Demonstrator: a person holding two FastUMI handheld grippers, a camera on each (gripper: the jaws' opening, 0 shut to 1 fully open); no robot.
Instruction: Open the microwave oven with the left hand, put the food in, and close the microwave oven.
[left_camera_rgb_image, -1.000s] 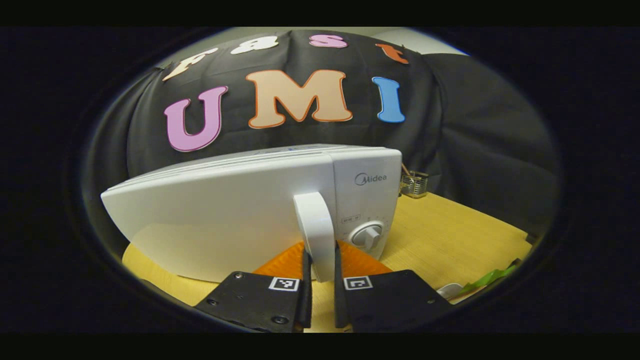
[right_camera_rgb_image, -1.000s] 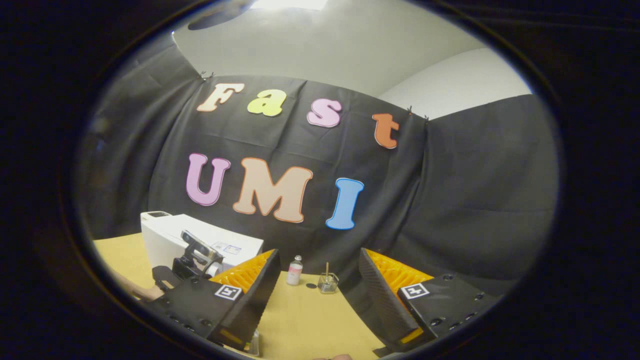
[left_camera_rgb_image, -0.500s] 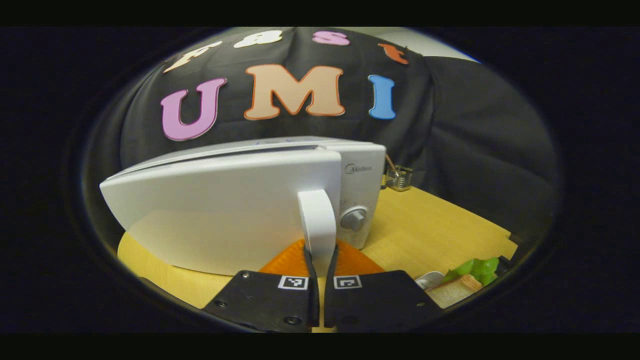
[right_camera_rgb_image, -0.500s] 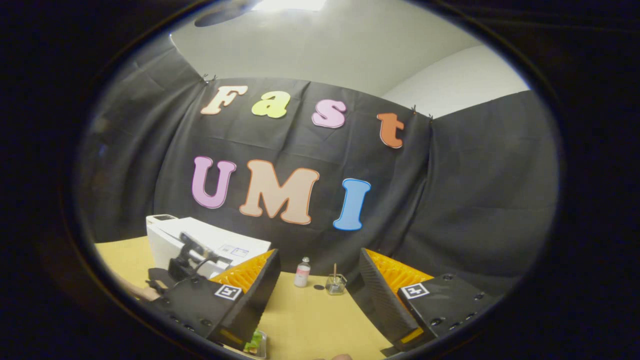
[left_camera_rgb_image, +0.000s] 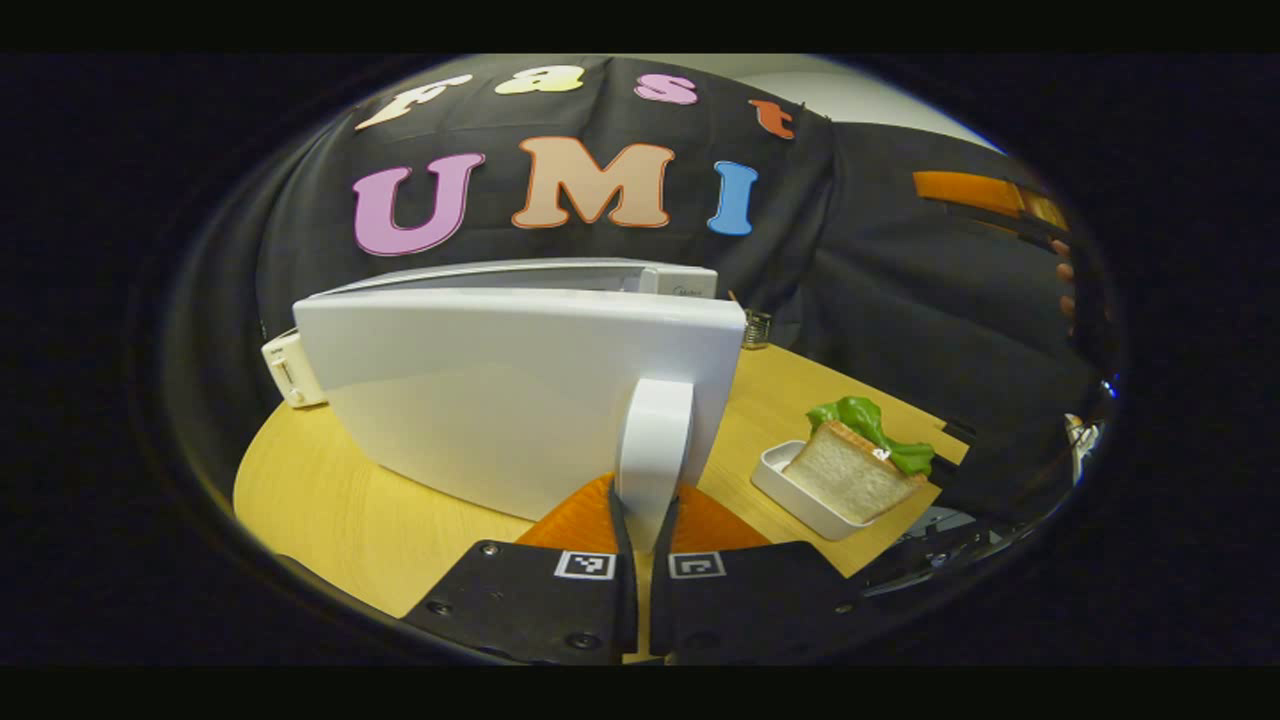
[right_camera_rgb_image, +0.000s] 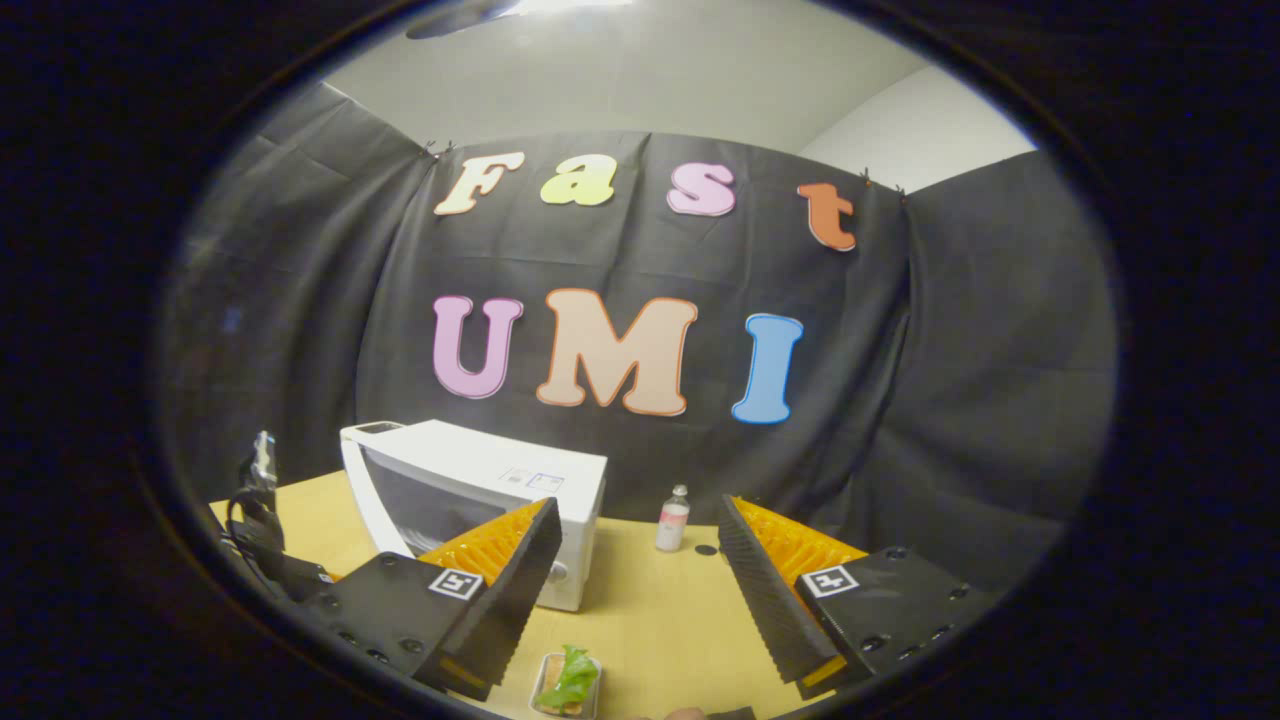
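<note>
Two tongs: left tongs (left_camera_rgb_image: 640, 545) pinch the door handle (left_camera_rgb_image: 655, 440), door (left_camera_rgb_image: 520, 390) part-open; right tongs (right_camera_rgb_image: 635, 590) gape above the sandwich (right_camera_rgb_image: 570, 682) by the surface's near edge. Yanking may slip the pinch or drag the microwave (right_camera_rgb_image: 480, 500).

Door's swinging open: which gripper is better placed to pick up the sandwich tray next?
Right. The right gripper is open and empty above the sandwich tray, while the left gripper is shut on the door handle.

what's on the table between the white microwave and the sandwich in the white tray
Nothing: in the right gripper view, bare tan tabletop separates the white microwave oven from the lettuce sandwich in its white rectangular tray. The left gripper view agrees.
</note>
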